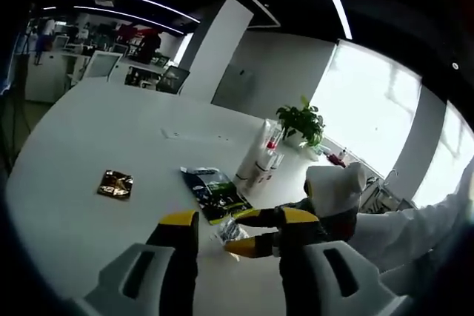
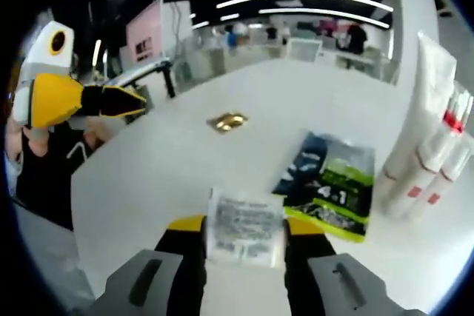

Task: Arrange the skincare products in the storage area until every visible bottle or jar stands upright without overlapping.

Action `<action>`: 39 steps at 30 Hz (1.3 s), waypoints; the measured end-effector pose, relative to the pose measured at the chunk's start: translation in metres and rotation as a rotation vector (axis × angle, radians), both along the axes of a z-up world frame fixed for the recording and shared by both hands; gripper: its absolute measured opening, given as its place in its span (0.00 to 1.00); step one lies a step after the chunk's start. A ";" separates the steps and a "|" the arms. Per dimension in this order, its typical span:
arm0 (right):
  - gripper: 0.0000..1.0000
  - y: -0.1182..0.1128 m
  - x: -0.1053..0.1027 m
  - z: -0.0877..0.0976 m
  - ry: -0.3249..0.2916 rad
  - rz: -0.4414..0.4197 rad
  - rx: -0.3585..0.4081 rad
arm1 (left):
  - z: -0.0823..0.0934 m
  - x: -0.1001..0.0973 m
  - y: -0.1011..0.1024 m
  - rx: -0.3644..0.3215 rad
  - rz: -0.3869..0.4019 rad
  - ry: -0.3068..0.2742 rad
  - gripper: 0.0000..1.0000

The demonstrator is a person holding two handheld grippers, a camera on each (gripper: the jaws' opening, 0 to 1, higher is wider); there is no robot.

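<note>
White table (image 2: 170,160); right gripper (image 2: 244,231) clamps a clear printed sachet (image 2: 244,236).

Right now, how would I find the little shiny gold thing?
Start at the big white table. The gold packet lies flat, alone on bare tabletop, away from the dark green-and-black pouch. It is the smallest item there, and it gleams.

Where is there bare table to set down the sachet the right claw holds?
Bare table lies between the gold packet and the right claw gripping the sachet, left of the dark pouch. The far tabletop beyond the gold packet is open too. It is crowded on the right, where the pouch sits near the white tubes.
</note>
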State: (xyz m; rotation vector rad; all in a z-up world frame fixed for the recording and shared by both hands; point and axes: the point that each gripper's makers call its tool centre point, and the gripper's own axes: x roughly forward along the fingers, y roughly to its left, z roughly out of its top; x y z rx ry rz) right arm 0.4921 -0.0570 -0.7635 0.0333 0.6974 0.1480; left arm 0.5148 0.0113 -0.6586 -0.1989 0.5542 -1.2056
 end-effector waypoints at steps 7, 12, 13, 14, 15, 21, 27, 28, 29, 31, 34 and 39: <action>0.34 -0.004 -0.005 0.011 0.001 0.026 0.008 | -0.005 -0.004 -0.001 0.018 -0.017 0.008 0.38; 0.07 -0.013 -0.005 0.017 -0.020 0.022 -0.030 | -0.010 -0.007 -0.001 0.028 -0.031 0.013 0.38; 0.02 -0.017 -0.007 0.011 -0.004 0.030 -0.064 | -0.012 -0.007 -0.001 0.037 -0.031 0.016 0.38; 0.00 -0.021 -0.007 0.005 0.008 0.010 -0.072 | -0.012 -0.007 -0.001 0.038 -0.033 0.016 0.38; 0.00 -0.020 -0.008 0.003 0.007 0.006 -0.061 | -0.012 -0.008 0.000 0.038 -0.034 0.016 0.38; 0.43 0.023 -0.021 -0.008 0.068 0.156 0.037 | -0.011 0.002 0.006 0.028 0.004 0.020 0.38; 0.52 0.060 -0.020 -0.009 0.057 0.329 0.033 | -0.012 -0.001 0.005 0.030 -0.004 0.023 0.38; 0.52 0.064 -0.019 -0.009 0.047 0.363 0.012 | -0.012 0.000 0.005 0.028 -0.003 0.023 0.38; 0.52 0.065 -0.017 -0.011 0.047 0.395 -0.027 | -0.011 0.001 0.006 0.026 0.000 0.024 0.38; 0.52 0.067 -0.015 -0.015 0.052 0.441 -0.087 | -0.010 0.001 0.007 0.023 0.002 0.024 0.38; 0.48 0.072 -0.014 -0.020 0.063 0.493 -0.130 | -0.010 0.001 0.006 0.021 0.007 0.026 0.38; 0.47 0.073 -0.013 -0.027 0.090 0.504 -0.126 | -0.009 0.002 0.007 0.017 0.011 0.027 0.38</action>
